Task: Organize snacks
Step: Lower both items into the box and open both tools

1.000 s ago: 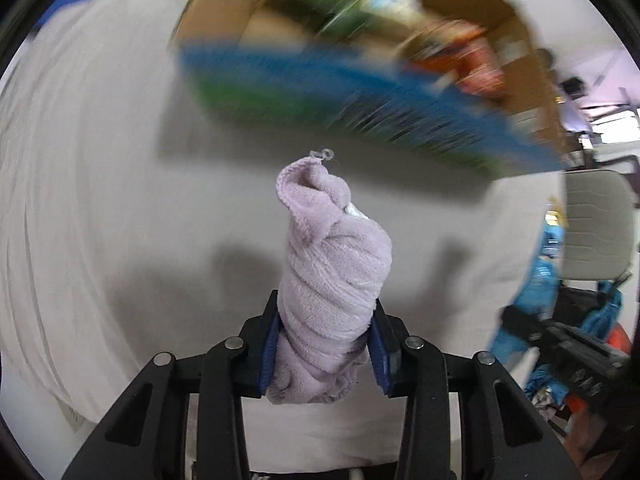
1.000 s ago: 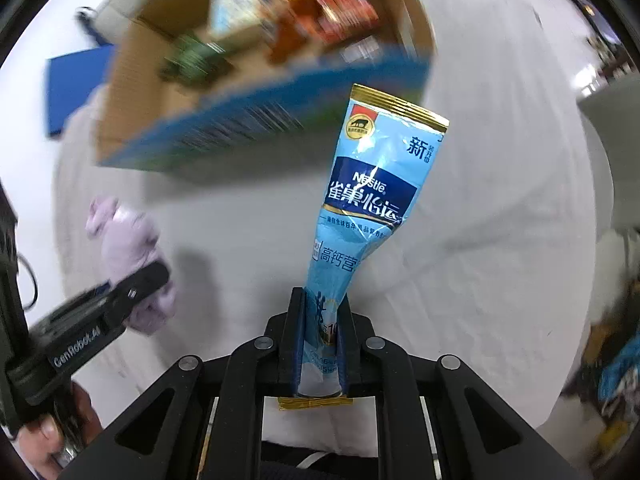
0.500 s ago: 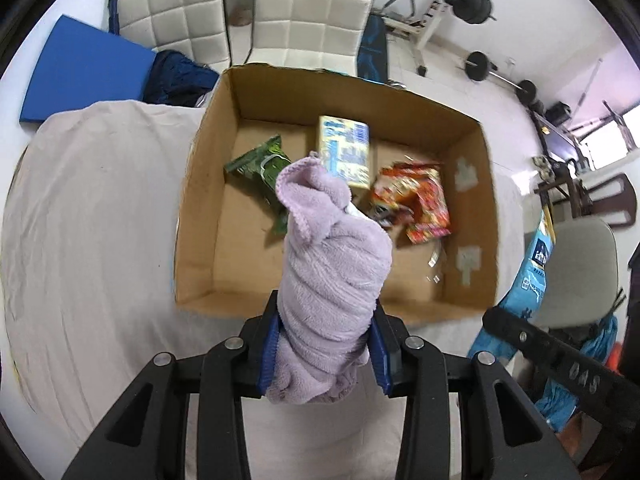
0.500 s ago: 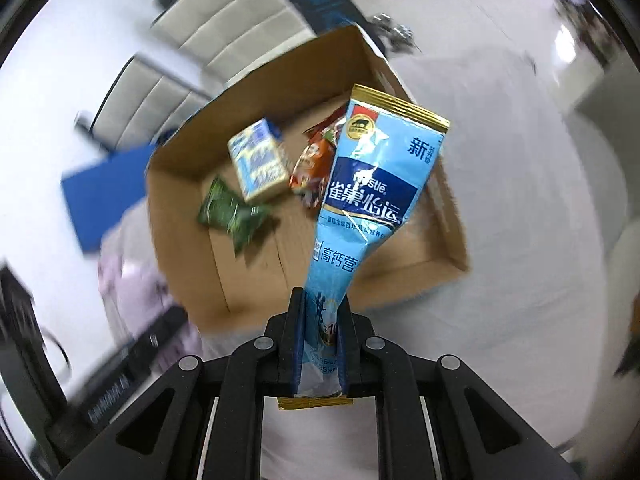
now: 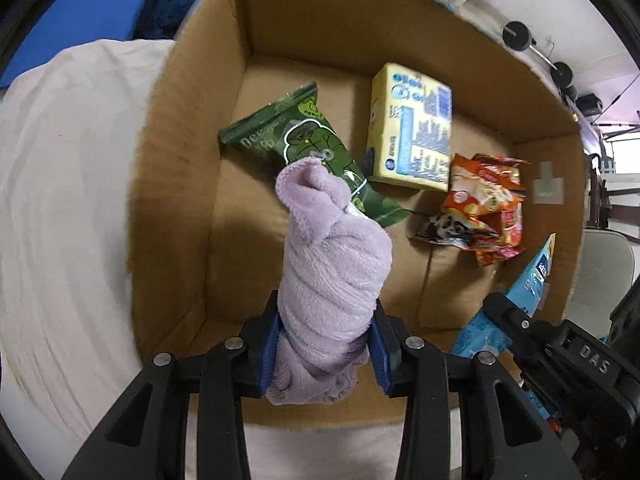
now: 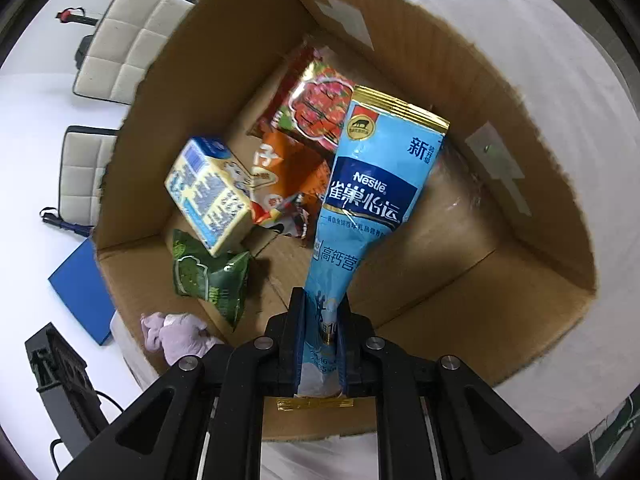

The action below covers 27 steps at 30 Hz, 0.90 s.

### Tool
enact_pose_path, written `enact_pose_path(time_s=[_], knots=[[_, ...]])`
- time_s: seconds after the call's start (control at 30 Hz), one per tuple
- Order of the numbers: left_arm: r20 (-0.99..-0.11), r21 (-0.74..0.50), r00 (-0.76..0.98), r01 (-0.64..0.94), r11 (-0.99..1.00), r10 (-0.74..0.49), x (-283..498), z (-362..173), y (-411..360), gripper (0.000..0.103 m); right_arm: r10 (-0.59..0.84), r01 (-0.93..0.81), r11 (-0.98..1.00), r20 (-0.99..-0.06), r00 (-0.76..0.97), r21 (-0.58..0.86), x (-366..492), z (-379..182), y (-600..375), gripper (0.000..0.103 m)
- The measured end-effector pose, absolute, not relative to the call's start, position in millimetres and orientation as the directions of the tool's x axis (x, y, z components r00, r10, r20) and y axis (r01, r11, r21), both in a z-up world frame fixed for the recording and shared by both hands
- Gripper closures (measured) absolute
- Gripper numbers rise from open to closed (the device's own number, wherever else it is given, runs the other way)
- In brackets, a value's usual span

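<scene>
My left gripper [image 5: 322,350] is shut on a rolled lilac towel [image 5: 332,276], held over the near edge of an open cardboard box [image 5: 180,128]. My right gripper [image 6: 320,344] is shut on a blue Nestle pouch [image 6: 372,196], which hangs over the box interior [image 6: 460,220]. Inside lie a green snack bag [image 5: 316,152], a yellow-and-blue carton [image 5: 412,128] and orange-red snack packets [image 5: 484,208]. The right gripper and blue pouch [image 5: 520,296] show at the left view's lower right. The towel [image 6: 176,334] shows at the right view's lower left.
The box sits on a table under a white cloth [image 5: 60,200]. A blue mat [image 5: 80,20] lies on the floor beyond. Two padded white chairs [image 6: 132,40] stand behind the box. Weights [image 5: 520,36] lie on the floor at the far right.
Both grippers have risen and moved forward from low in front of the box to over it. The towel and the blue pouch stay gripped as before.
</scene>
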<state>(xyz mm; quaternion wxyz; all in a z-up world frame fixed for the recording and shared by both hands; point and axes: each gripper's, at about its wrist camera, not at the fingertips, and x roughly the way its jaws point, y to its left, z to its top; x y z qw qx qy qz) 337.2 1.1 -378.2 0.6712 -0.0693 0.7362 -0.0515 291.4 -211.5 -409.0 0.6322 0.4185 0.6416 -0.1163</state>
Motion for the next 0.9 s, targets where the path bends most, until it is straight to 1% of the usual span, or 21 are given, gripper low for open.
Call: enact_pose_path(time_s=[0.13, 0.3, 0.33, 0.4, 0.43, 0.47, 0.5, 0.57, 0.6, 0.67, 0.73, 0.77, 0.8, 0.87, 0.9], knots=[[-0.978, -0.167, -0.121, -0.022, 0.986, -0.169, 344, -394, -1, 0.065, 0.402, 0.695, 0.618, -0.908, 0.122, 0.367, 295, -423, -207, 0.089], [-0.973, -0.175, -0.149, -0.013, 0.985, -0.175, 346, -400, -5, 0.065, 0.436, 0.702, 0.613, -0.896, 0.082, 0.363, 297, -435, -205, 0.087], [-0.973, -0.172, -0.151, -0.013, 0.985, -0.172, 346, -400, -5, 0.064, 0.439, 0.699, 0.616, -0.895, 0.078, 0.363, 297, -436, -205, 0.087], [-0.973, -0.174, -0.152, -0.010, 0.985, -0.173, 345, -399, -6, 0.060, 0.436, 0.692, 0.627, -0.897, 0.071, 0.359, 297, -434, -206, 0.083], [-0.974, -0.173, -0.148, -0.002, 0.985, -0.171, 345, -398, -7, 0.055, 0.435, 0.688, 0.632, -0.898, 0.064, 0.355, 298, -434, -205, 0.082], [-0.977, -0.163, -0.142, 0.006, 0.987, -0.160, 344, -396, -8, 0.050, 0.435, 0.684, 0.637, -0.898, 0.062, 0.356, 298, -433, -204, 0.074], [-0.979, -0.157, -0.133, 0.014, 0.988, -0.154, 344, -395, -9, 0.048, 0.430, 0.677, 0.647, -0.901, 0.056, 0.351, 299, -431, -203, 0.064], [-0.982, -0.154, -0.115, 0.024, 0.988, -0.150, 344, -390, -10, 0.039, 0.429, 0.666, 0.654, -0.901, 0.064, 0.358, 299, -427, -203, 0.055], [-0.984, -0.149, -0.107, 0.025, 0.989, -0.145, 345, -387, -10, 0.038, 0.422, 0.656, 0.666, -0.905, 0.061, 0.355, 300, -424, -202, 0.051], [-0.987, -0.141, -0.087, 0.029, 0.990, -0.138, 345, -381, -10, 0.035, 0.425, 0.649, 0.670, -0.903, 0.062, 0.360, 299, -418, -202, 0.049], [-0.989, -0.135, -0.069, 0.028, 0.990, -0.133, 346, -374, -9, 0.034, 0.428, 0.643, 0.675, -0.902, 0.059, 0.362, 299, -411, -201, 0.044], [-0.989, -0.135, -0.057, 0.027, 0.991, -0.133, 346, -370, -9, 0.032, 0.429, 0.640, 0.676, -0.901, 0.060, 0.364, 299, -407, -201, 0.040], [-0.990, -0.135, -0.045, 0.026, 0.991, -0.133, 346, -365, -8, 0.030, 0.425, 0.633, 0.683, -0.903, 0.059, 0.363, 299, -402, -201, 0.038], [-0.991, -0.133, -0.019, 0.026, 0.991, -0.132, 346, -356, -6, 0.018, 0.421, 0.625, 0.690, -0.905, 0.064, 0.365, 297, -395, -200, 0.036], [-0.992, -0.128, -0.003, 0.025, 0.991, -0.128, 346, -352, -6, 0.017, 0.420, 0.621, 0.694, -0.905, 0.064, 0.365, 297, -390, -200, 0.034]])
